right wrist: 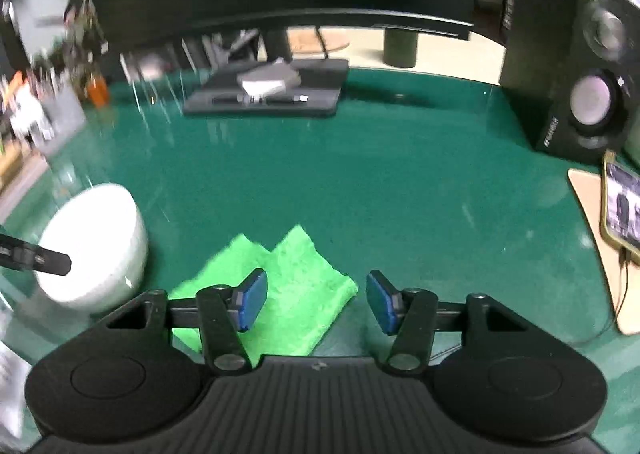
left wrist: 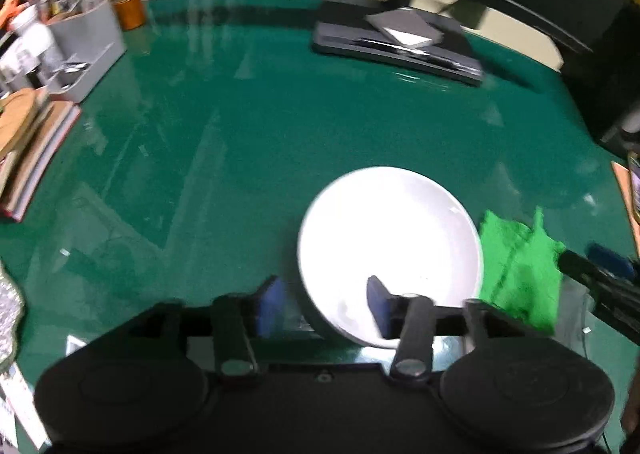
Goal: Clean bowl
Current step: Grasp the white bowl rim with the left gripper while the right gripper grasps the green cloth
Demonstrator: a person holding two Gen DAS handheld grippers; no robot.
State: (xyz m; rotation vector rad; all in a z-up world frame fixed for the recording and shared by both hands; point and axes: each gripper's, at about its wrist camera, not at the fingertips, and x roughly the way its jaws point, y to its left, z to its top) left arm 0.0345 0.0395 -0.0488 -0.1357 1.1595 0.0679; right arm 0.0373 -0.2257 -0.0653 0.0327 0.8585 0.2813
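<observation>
A white bowl [left wrist: 390, 242] sits on the green table, also in the right wrist view [right wrist: 96, 242] at the left. My left gripper [left wrist: 326, 304] is open and straddles the bowl's near rim, its right finger inside the bowl and its left finger outside. A bright green cloth [right wrist: 276, 290] lies flat on the table right of the bowl; it also shows in the left wrist view [left wrist: 520, 266]. My right gripper [right wrist: 316, 302] is open and empty just above the cloth's near right part.
A dark tray with a grey box [left wrist: 400, 42] lies at the back. A grey organiser [left wrist: 86, 50] and books [left wrist: 32, 150] stand at the left. A speaker [right wrist: 576, 70] and a phone on a mat [right wrist: 622, 210] are at the right.
</observation>
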